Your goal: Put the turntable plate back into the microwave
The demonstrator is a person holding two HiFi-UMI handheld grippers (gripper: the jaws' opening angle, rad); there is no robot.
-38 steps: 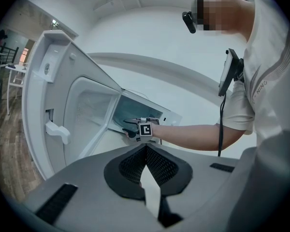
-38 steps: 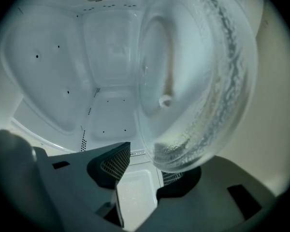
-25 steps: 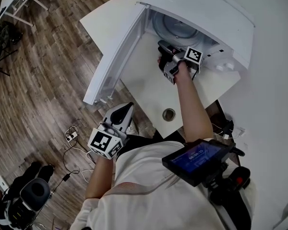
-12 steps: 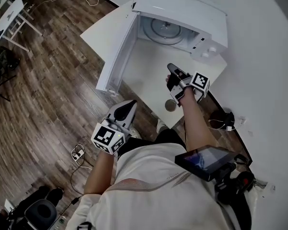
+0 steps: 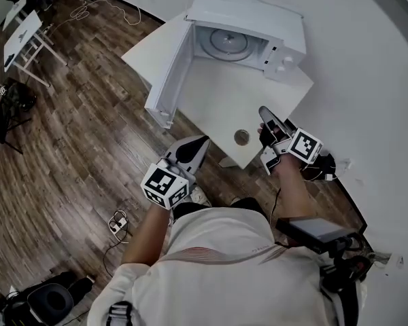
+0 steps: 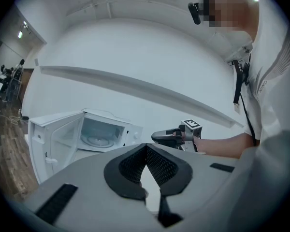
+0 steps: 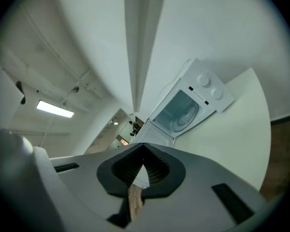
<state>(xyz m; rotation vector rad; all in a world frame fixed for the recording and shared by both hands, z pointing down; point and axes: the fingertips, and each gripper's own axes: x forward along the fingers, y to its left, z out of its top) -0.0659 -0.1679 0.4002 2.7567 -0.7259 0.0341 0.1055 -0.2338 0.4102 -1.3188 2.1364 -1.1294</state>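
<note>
The white microwave [image 5: 248, 19] stands at the back of a white table [image 5: 214, 107] with its door [image 5: 168, 73] swung wide open to the left. The glass turntable plate [image 5: 229, 44] lies flat inside the cavity and also shows in the left gripper view [image 6: 97, 140] and the right gripper view [image 7: 186, 114]. My right gripper [image 5: 265, 112] hovers over the table's near right corner, well away from the microwave, shut and empty [image 7: 144, 153]. My left gripper [image 5: 202, 141] hangs off the table's near edge, shut [image 6: 146, 146], with nothing in it.
A round cable hole [image 5: 241, 138] sits near the table's front corner. A white wall runs along the right. Cables and a power strip [image 5: 115, 217] lie on the wooden floor. A small white desk [image 5: 24, 36] stands at the far left.
My right gripper has pulled back from the microwave's opening to the table's near corner. My left gripper has risen a little. The view has backed away from the microwave.
</note>
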